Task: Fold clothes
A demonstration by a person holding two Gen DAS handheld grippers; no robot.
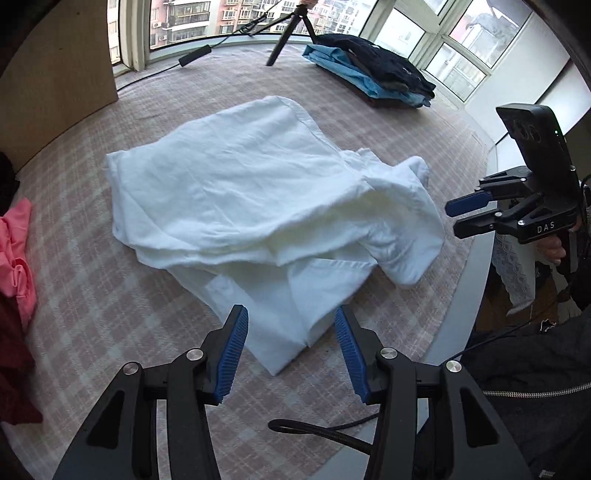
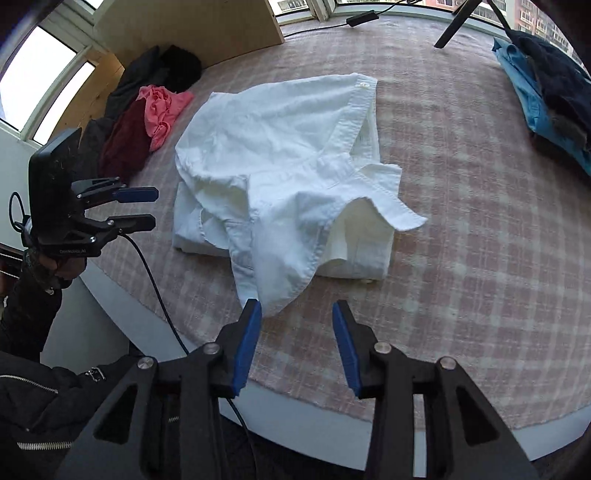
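A white shirt [image 1: 251, 206] lies partly folded and rumpled on the pink checked table cover [image 1: 92, 295]; its collar and a loose flap show in the right wrist view [image 2: 295, 177]. My left gripper [image 1: 291, 347] is open, its blue pads hovering just short of the shirt's near corner. My right gripper [image 2: 297, 339] is open too, with the shirt's hanging tip beside its left pad. Each gripper shows in the other's view: the right gripper [image 1: 461, 218] off the shirt's right side, the left gripper [image 2: 147, 208] off its left side, both holding nothing.
A folded stack of blue and dark clothes [image 1: 373, 74] sits at the far right. Pink, dark red and black garments [image 2: 147, 122] are heaped on the left. A tripod [image 1: 291, 33] and a cable stand at the back by the windows. The table edge [image 2: 332, 417] curves near me.
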